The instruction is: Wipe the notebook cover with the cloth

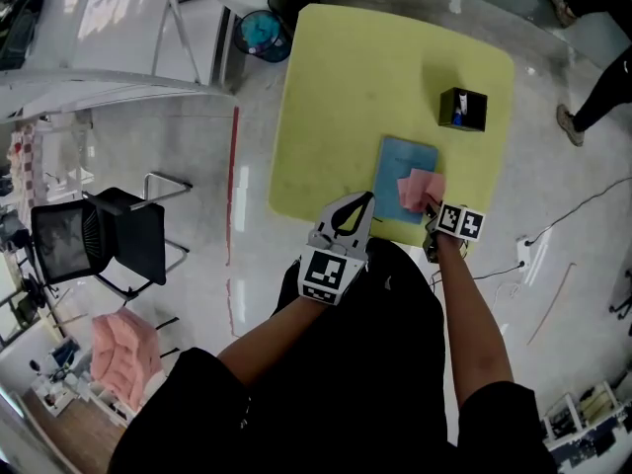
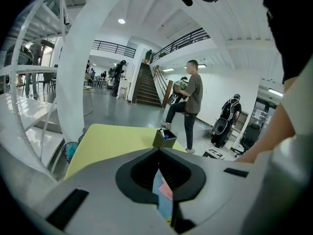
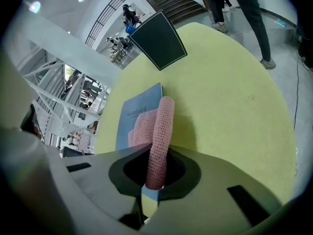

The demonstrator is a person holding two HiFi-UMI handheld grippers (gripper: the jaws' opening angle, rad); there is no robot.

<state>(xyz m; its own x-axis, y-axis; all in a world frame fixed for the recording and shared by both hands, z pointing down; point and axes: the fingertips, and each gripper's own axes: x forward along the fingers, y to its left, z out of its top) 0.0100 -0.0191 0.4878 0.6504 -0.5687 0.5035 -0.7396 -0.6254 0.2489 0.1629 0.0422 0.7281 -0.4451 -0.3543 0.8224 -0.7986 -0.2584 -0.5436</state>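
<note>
1. The left gripper (image 1: pixel 367 199) (image 2: pixel 159 153) was held above the near edge of the yellow-green rounded table (image 1: pixel 346 87). Its jaws were drawn together with nothing between them. Judged purpose: kept idle and just clear of the wiping area, near enough to steady the work if needed.
2. The right gripper (image 1: pixel 433 210) (image 3: pixel 154 173) was at the same near edge, towards the right corner. Its jaws were clamped on a fold of the pink knitted cloth (image 1: pixel 420 188) (image 3: pixel 159 131). The fold stood on edge between them and ran forward from the tips.
3. The free part of the cloth lay on the right near portion of the light-blue rectangular notebook (image 1: pixel 395 171) (image 3: pixel 139 109), just ahead of the jaw tips. Judged purpose: holding it by one fold let the rest drag flat across the cover.
4. The notebook lay flat near the near edge, right of centre, its long side running away from the person. Most of the cover was exposed beyond the cloth.
5. A black open-topped box (image 1: pixel 462 109) (image 3: pixel 157 39) stood farther back, towards the right edge, apart from the notebook.
</note>
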